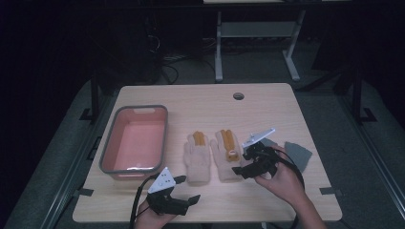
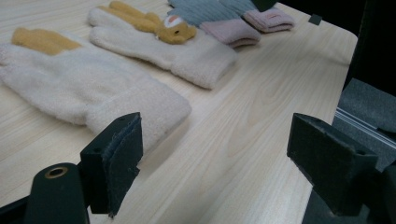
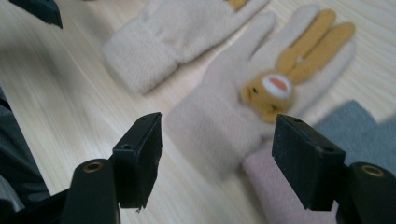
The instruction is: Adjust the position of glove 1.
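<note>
2 cream gloves (image 1: 212,155) are lying side by side on the surface (image 1: 267,102), beside a pink tub (image 1: 135,138). Left hand-held gripper (image 1: 187,190) and right hand-held gripper (image 1: 246,162) are both gaping wide, holding nothing.

Dim surroundings, lit tabletop, slight blur

Two black hand-held grippers, each with a pale plate on top

The left gripper (image 1: 186,189) and right gripper (image 1: 244,164) each carry a grey three-cornered plate and trail a black cable; each has squared black jaw blocks with small holes and a brass-ringed screw hole lower down.
</note>
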Demonstrator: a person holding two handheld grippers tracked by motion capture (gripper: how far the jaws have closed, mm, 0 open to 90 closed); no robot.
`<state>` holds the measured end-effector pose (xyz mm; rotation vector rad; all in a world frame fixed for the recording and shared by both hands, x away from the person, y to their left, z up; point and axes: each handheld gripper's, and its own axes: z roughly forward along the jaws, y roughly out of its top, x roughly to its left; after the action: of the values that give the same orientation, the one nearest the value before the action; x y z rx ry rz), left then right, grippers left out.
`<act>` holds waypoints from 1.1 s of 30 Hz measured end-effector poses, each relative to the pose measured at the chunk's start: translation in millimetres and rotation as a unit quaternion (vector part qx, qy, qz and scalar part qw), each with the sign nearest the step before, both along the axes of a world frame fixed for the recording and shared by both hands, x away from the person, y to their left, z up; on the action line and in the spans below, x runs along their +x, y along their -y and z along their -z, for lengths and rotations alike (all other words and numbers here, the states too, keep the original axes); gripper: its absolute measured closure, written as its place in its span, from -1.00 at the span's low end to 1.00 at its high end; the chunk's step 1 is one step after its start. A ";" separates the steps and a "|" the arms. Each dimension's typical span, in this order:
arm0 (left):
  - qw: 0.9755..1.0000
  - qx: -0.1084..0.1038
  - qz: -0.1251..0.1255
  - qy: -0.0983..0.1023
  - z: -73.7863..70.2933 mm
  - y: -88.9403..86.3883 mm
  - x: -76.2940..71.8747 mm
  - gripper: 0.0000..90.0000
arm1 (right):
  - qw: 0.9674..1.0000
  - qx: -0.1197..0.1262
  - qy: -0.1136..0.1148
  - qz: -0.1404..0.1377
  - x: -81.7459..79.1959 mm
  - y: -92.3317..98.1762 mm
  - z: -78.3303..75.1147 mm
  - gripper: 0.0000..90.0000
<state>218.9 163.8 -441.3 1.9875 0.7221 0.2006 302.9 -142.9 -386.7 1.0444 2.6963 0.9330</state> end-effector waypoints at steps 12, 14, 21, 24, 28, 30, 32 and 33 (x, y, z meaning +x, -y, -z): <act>1.000 -0.003 -0.002 -0.001 -1.3 -1.0 -1.3 -0.59 | 0.999 -0.031 -0.014 -0.012 36.0 -25.0 5.0 -0.23; 1.000 -0.003 -0.002 -0.003 -1.1 -0.7 -0.9 -0.59 | 0.999 -0.030 -0.017 -0.015 41.0 -27.0 6.6 -0.21; 1.000 -0.002 0.000 -0.005 0.0 0.0 -0.8 -0.59 | 0.998 -0.053 -0.025 -0.016 53.5 -34.8 12.3 -0.18; 1.000 -0.004 -0.002 -0.004 -0.6 -0.2 -1.5 -0.59 | 0.997 -0.065 -0.029 -0.014 60.6 -35.7 18.0 -0.14; 1.000 -0.003 0.000 -0.002 -1.1 -0.1 -1.2 -0.59 | 0.996 -0.082 -0.034 -0.006 66.4 -36.9 26.2 -0.09; 1.000 -0.004 0.000 -0.003 -0.8 0.6 -1.2 -0.59 | 0.995 -0.091 -0.035 -0.004 68.4 -37.6 29.8 -0.06; 1.000 -0.003 0.001 -0.003 -0.4 1.0 -1.3 -0.59 | 0.995 -0.092 -0.040 -0.003 69.8 -37.8 32.8 -0.03; 1.000 -0.003 0.001 -0.003 -0.3 1.1 -1.4 -0.59 | 0.995 -0.095 -0.044 -0.002 70.6 -38.4 35.3 -0.02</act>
<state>217.5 162.7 -441.1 1.9849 0.7233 0.1903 373.5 -104.5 -422.0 1.0648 2.7911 0.6290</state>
